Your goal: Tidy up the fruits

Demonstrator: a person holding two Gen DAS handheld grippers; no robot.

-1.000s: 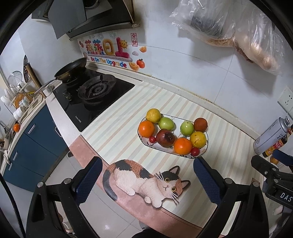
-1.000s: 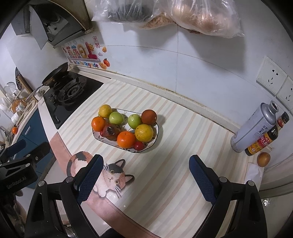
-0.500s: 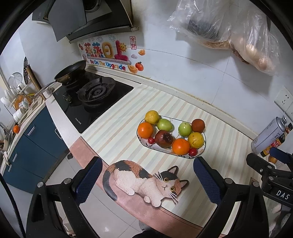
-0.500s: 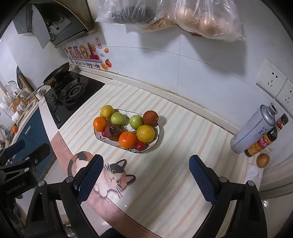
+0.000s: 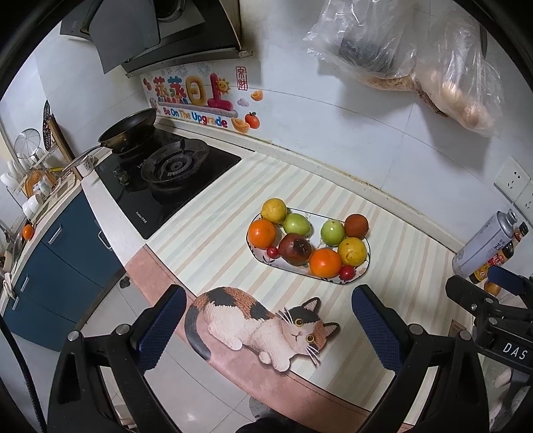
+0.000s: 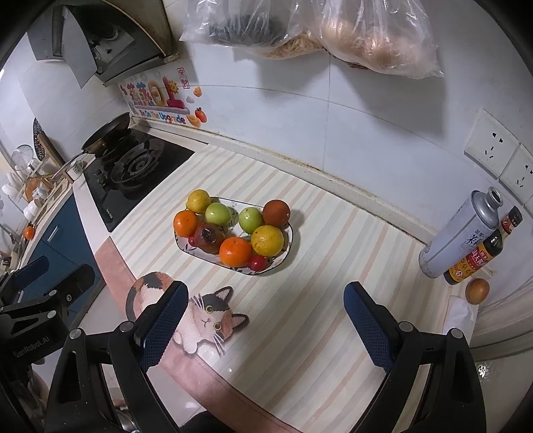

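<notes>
An oval patterned plate [image 5: 363, 270] [image 6: 289, 245] sits mid-counter on the striped mat, piled with fruit: oranges [image 5: 262, 232] [image 6: 235, 251], green apples [image 5: 332, 232] [image 6: 218, 213], yellow citrus [image 5: 352, 250] [image 6: 267, 240], a dark bruised fruit [image 5: 294, 248] [image 6: 209, 237] and small red ones [image 5: 346, 272]. My left gripper [image 5: 268, 328] hangs open above the counter's front edge, short of the plate. My right gripper [image 6: 263, 321] is open too, nearer than the plate and empty. Another round fruit [image 6: 477, 290] lies at the far right beside the bottles.
A gas hob [image 5: 166, 186] with a frying pan [image 5: 128, 131] lies to the left. A metal can [image 6: 461, 233] and sauce bottle [image 6: 479, 254] stand at the right wall. Plastic bags [image 6: 333, 30] hang above. A cat picture [image 5: 263, 324] marks the mat's front edge. Blue cabinets [image 5: 50, 253] are below left.
Both grippers have pulled back and up slightly from the counter, so the plate looks a little smaller and farther. Both stay open and nothing on the plate moved.
</notes>
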